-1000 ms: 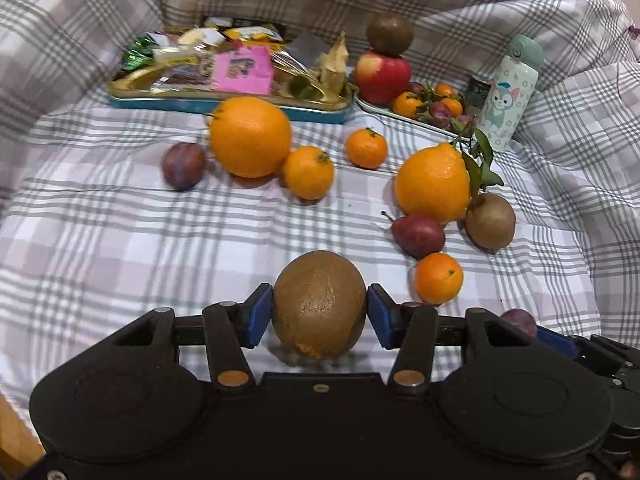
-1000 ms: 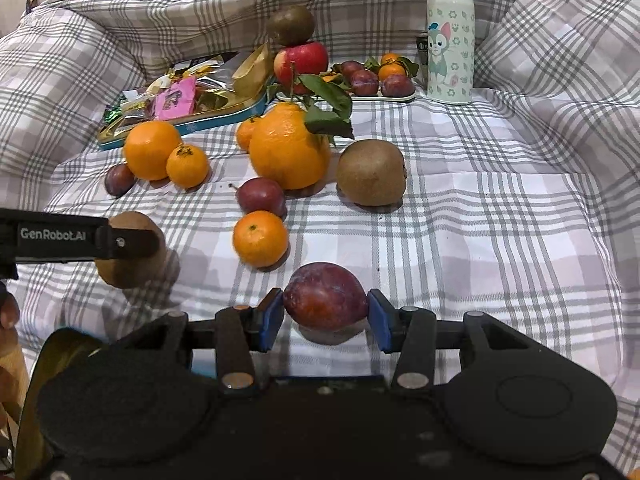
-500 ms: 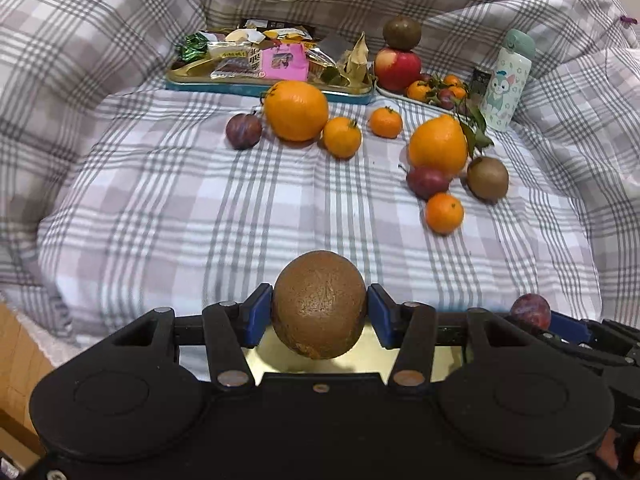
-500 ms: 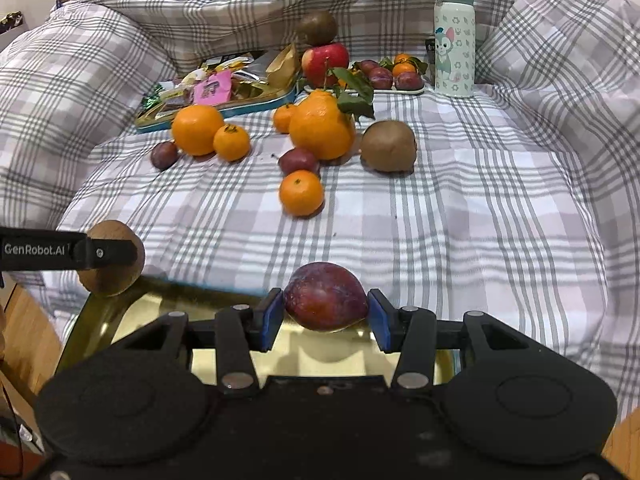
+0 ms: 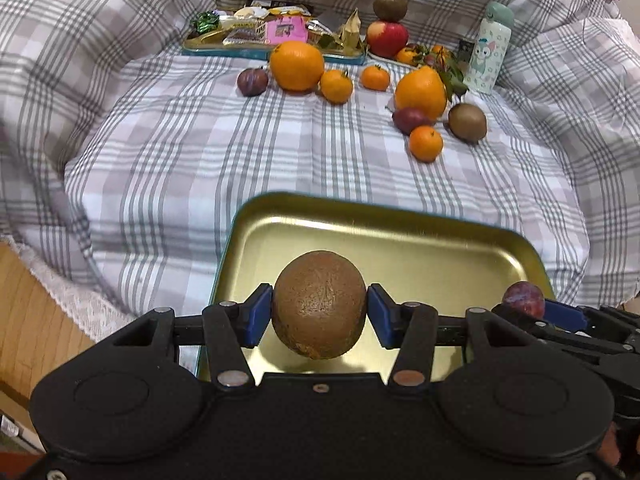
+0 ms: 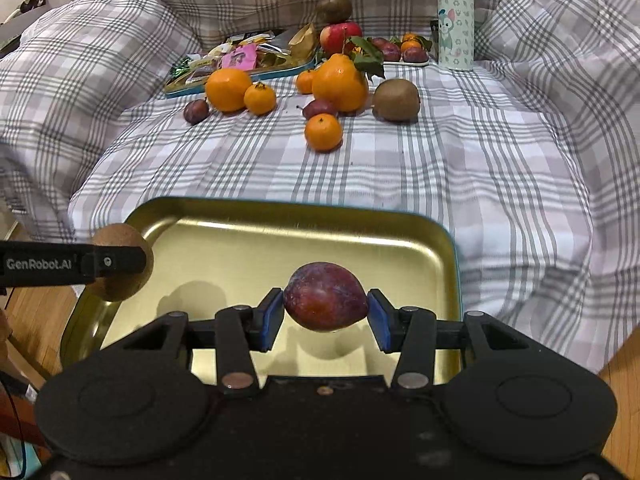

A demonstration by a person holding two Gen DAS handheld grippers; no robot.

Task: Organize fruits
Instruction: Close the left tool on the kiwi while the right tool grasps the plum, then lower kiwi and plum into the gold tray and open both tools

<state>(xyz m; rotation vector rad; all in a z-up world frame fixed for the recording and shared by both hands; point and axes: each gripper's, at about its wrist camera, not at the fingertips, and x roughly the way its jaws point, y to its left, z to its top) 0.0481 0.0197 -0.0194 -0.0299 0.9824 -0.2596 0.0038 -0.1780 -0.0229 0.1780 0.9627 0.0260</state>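
My left gripper (image 5: 319, 312) is shut on a brown kiwi (image 5: 319, 304) and holds it above the near left part of a gold tray (image 5: 400, 240). My right gripper (image 6: 325, 312) is shut on a dark red plum (image 6: 325, 296) above the same tray (image 6: 240, 248). The kiwi (image 6: 120, 262) also shows at the left of the right wrist view, and the plum (image 5: 523, 299) at the right of the left wrist view. Loose oranges (image 5: 297, 65), mandarins (image 5: 425, 143), plums (image 5: 252, 82) and a kiwi (image 5: 467, 121) lie on the checked cloth beyond.
A snack tray (image 5: 272, 36) stands at the back. An apple (image 5: 387, 38) with a kiwi on top sits by a small fruit plate (image 6: 404, 62). A pale bottle (image 5: 490, 48) stands at the back right. Wood floor (image 5: 32, 312) shows at the left.
Both grippers have drawn back toward me with their fruits. The gold tray has come into full view beneath them.
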